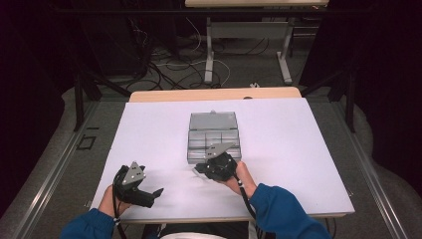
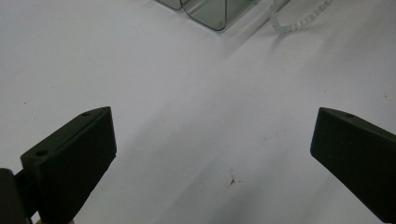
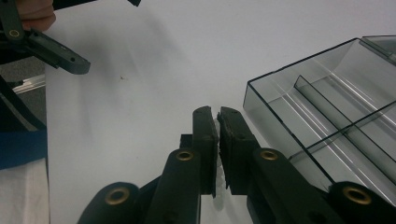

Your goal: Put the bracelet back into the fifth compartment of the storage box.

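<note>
High overhead view; two low gripper views sharing the organizer box (image 1: 213, 137).

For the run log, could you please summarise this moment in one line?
left gripper open above table | right gripper shut beside open compartment box

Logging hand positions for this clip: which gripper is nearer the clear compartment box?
Right. The right gripper sits at the near edge of the clear compartment box, jaws closed on something small and pale. The left gripper is open, off toward the table's near left corner.
</note>
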`<state>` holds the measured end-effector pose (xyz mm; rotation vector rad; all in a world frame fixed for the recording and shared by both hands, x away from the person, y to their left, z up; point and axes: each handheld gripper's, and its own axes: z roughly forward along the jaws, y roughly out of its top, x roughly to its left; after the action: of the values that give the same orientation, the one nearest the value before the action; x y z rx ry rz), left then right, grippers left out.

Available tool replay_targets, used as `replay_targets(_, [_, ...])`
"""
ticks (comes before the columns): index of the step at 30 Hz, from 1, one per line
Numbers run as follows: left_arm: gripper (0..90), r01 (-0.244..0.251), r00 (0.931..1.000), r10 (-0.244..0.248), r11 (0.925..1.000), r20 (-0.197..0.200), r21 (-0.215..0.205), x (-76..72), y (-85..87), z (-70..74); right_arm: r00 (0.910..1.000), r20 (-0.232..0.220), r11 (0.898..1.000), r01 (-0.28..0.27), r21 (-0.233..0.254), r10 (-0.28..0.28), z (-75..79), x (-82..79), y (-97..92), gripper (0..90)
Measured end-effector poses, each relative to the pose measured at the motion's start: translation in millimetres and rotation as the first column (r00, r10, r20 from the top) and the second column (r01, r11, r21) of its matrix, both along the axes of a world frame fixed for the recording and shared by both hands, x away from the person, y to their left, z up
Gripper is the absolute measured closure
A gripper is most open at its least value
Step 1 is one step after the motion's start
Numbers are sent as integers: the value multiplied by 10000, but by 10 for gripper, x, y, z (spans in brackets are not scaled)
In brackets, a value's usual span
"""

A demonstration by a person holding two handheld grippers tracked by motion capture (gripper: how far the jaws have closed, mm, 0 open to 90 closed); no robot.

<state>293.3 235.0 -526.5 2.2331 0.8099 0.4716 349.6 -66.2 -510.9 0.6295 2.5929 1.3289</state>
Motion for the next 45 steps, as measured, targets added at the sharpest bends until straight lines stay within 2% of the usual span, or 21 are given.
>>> replay_targets(3, [0, 15, 10000, -15, 10000, 2, -17, -1, 0, 3, 10000, 40, 9999, 59, 131, -59, 15, -1, -12, 856])
replay_targets(8, [0, 26, 10000, -26, 10000, 2, -19, 0, -1, 4, 10000, -35, 10000, 64, 72, -63, 54, -12, -56, 857])
replay_targets(13, [1, 65, 9999, -65, 10000, 87, 42, 2, 4, 8, 9998, 93, 9995, 194, 267, -196, 82, -9, -96, 856])
replay_targets(14, [1, 36, 10000, -36, 10000, -12, -37, -4, -1, 5, 9999, 112, 9997, 105, 243, -108, 92, 0, -108, 857])
replay_targets(17, [1, 48, 10000, -48, 10000, 18, -13, -2, 0, 5, 9999, 18, 9996, 158, 219, -158, 123, -13, -139, 856])
replay_targets(18, [1, 34, 10000, -34, 10000, 6, -9, -3, 0, 5, 9998, 88, 9994, 182, 291, -184, 127, -16, -146, 856])
replay_targets(20, [0, -42, 9997, 43, 10000, 246, -42, -1, -4, -5, 9997, 106, 9992, 205, 338, -209, 143, -20, -167, 857])
replay_targets(22, [1, 46, 10000, -46, 10000, 56, -16, -2, -2, 3, 9995, 177, 9989, 245, 399, -252, 163, -25, -192, 856])
replay_targets(25, [1, 49, 10000, -49, 10000, 47, -27, -5, -5, 3, 9992, 265, 9986, 298, 439, -310, 207, -30, -248, 856])
replay_targets(29, [1, 82, 9997, -83, 10000, 208, 32, -2, -1, 3, 9989, 301, 9981, 356, 513, -372, 229, -33, -280, 856])
replay_targets(31, [1, 73, 9999, -73, 10000, 70, 38, -6, -5, 6, 9986, 346, 9980, 377, 510, -395, 242, -33, -294, 856])
replay_targets(35, [1, 83, 9997, -83, 10000, 226, 22, -5, -6, 4, 9979, 486, 9975, 411, 578, -439, 277, -26, -333, 856])
replay_targets(45, [1, 115, 9997, -117, 9999, 209, 92, -12, -7, 14, 9960, 657, 9957, 559, 745, -608, 380, -24, -423, 856])
